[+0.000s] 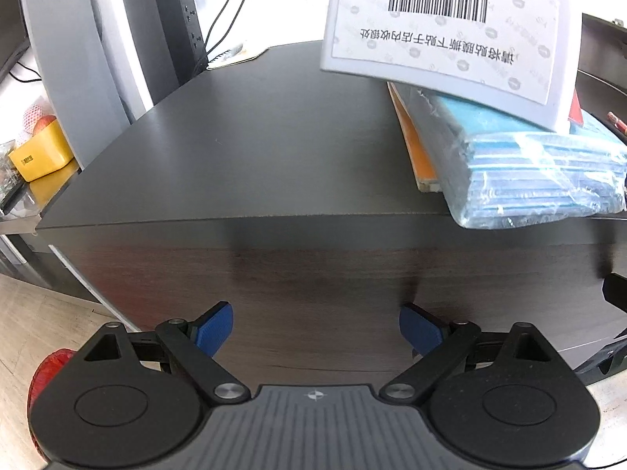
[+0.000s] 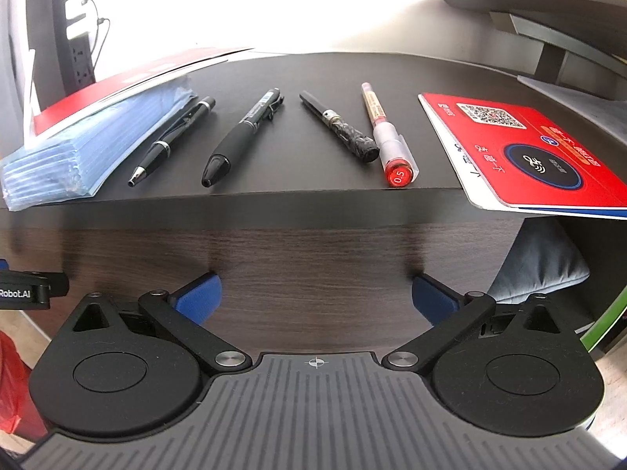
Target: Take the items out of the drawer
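Observation:
Both grippers face the dark wood drawer front [image 1: 313, 274] of a low cabinet. My left gripper [image 1: 315, 331] is open, blue pads wide apart, nothing between them. My right gripper [image 2: 315, 299] is open too and empty, close to the drawer front [image 2: 313, 246]. On the cabinet top [image 2: 313, 70] lie several pens: a slim black pen [image 2: 172, 143], a thick black pen [image 2: 243, 137], a black capped pen [image 2: 339, 127] and a red-capped pen [image 2: 386, 135]. A wrapped blue stack [image 1: 529, 168] lies at the left, also seen as the blue stack [image 2: 90, 137]. A red card [image 2: 529, 152] overhangs the right edge.
A grey label plate with a barcode [image 1: 443, 35] rests on the blue stack, over an orange board [image 1: 415, 145]. A yellow box [image 1: 41, 154] and a power strip [image 1: 194, 23] stand left of the cabinet. A grey cushion [image 2: 540, 270] sits below right; a red bag [image 2: 11, 384] lies on the floor.

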Demonstrator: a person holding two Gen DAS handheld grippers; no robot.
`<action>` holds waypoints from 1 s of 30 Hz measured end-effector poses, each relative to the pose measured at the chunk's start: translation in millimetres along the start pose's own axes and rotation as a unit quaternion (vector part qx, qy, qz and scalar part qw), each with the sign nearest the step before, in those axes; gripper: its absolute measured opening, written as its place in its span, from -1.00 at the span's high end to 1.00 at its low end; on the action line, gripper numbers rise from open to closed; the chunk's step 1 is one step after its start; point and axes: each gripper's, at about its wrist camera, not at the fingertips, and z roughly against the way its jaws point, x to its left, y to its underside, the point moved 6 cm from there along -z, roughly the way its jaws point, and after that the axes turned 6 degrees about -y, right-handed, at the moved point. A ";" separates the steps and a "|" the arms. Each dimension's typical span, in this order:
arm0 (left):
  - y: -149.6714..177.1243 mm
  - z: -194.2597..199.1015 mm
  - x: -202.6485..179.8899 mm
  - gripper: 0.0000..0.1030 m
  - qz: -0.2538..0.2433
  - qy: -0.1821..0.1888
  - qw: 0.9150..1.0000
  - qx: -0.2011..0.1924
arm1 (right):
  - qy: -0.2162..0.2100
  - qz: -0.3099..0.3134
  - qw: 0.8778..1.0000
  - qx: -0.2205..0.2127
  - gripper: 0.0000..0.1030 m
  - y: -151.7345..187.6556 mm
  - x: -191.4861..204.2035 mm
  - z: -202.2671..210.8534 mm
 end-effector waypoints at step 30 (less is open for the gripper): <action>100.1 231.5 27.6 -0.90 -0.028 0.081 0.995 -0.042 | 0.036 0.008 0.999 0.024 -0.95 56.1 47.9 254.3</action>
